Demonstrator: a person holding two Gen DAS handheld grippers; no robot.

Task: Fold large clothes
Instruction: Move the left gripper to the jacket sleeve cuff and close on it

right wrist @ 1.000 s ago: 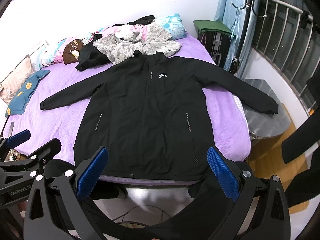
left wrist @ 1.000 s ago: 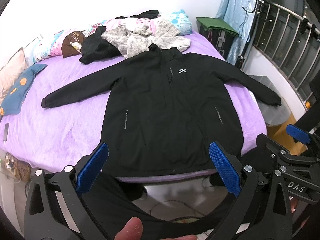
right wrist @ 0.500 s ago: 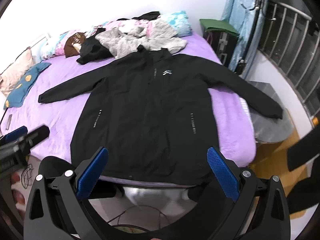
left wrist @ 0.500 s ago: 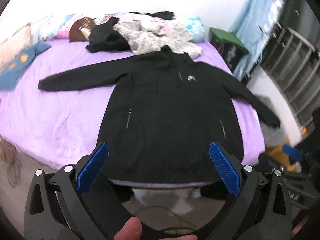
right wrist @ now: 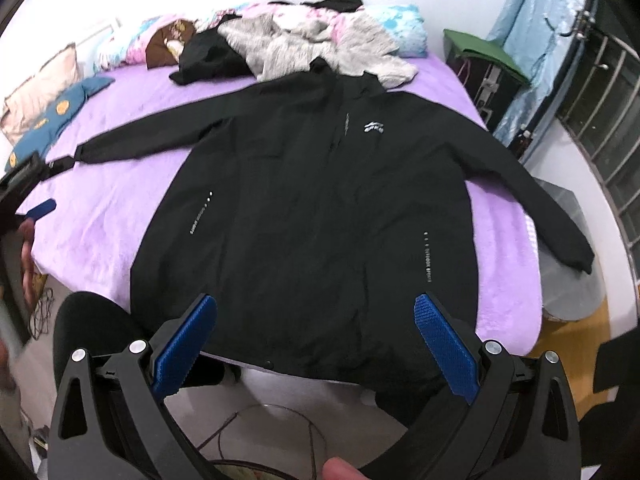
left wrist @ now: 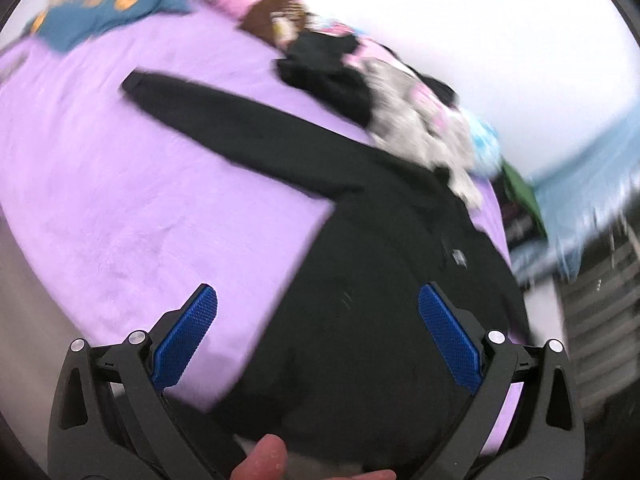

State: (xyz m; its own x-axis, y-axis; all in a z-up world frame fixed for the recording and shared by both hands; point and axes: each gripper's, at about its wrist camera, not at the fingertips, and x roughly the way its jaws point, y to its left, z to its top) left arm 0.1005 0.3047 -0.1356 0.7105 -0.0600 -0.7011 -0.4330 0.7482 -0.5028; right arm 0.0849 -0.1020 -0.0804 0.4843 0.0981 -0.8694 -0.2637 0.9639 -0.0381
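Right claw (right wrist: 316, 340) agape, ribbed blue pads; smooth black jacket (right wrist: 320, 200) spread flat.

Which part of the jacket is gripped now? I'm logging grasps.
None: left gripper and right gripper are both open above the flat black jacket.

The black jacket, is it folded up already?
No, the black jacket lies flat on the purple bed with both sleeves spread out.

- A black jacket (right wrist: 320, 208) lay spread flat, front up, on the purple bed (right wrist: 112, 216), sleeves out.
- The right gripper (right wrist: 316, 344) hovered near its hem, jaws wide apart.
- Clothes (right wrist: 304, 44) were heaped at the far end.
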